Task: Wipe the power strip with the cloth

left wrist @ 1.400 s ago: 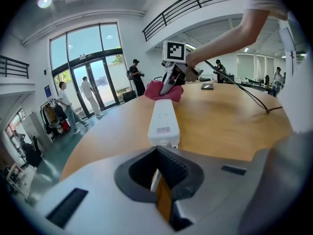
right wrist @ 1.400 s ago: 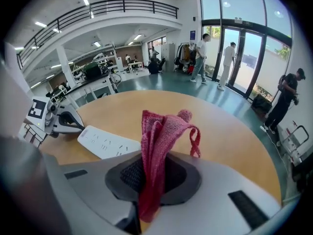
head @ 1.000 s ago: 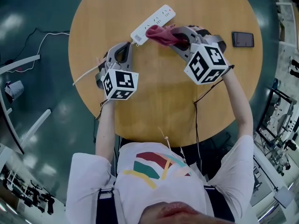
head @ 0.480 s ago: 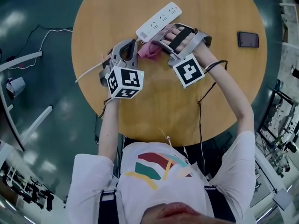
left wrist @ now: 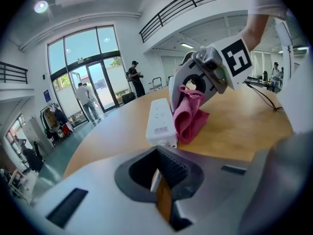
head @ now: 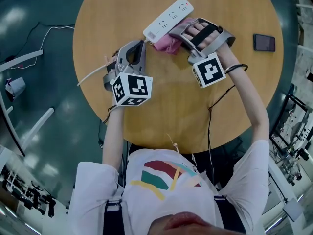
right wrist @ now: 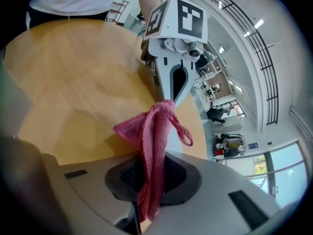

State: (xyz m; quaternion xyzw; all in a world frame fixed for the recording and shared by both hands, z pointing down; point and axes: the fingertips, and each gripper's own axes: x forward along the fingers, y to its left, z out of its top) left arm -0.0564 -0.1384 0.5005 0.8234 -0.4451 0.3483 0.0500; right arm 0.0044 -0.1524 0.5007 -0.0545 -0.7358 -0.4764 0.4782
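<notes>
The white power strip (head: 168, 18) lies slanted on the round wooden table (head: 166, 111). My right gripper (head: 175, 37) is shut on a pink cloth (head: 167, 44), which rests against the strip's near long side. In the left gripper view the cloth (left wrist: 189, 114) hangs from the right gripper (left wrist: 185, 91) beside the strip (left wrist: 159, 120). My left gripper (head: 138, 47) sits at the strip's cable end, jaws closed on the white cable (head: 90, 74). In the right gripper view the cloth (right wrist: 152, 146) rises out of my closed jaws, with the left gripper (right wrist: 172, 89) behind it.
A dark phone (head: 264, 42) lies near the table's right edge. A thin wire (head: 49, 37) trails on the dark floor at the left. Metal frames and equipment stand on the floor at both sides. People stand by the glass doors (left wrist: 90, 89) far off.
My right gripper rolled over and carried the cloth from the strip's cable end down to its near side, then a little right along it. The left gripper stayed on the cable.
</notes>
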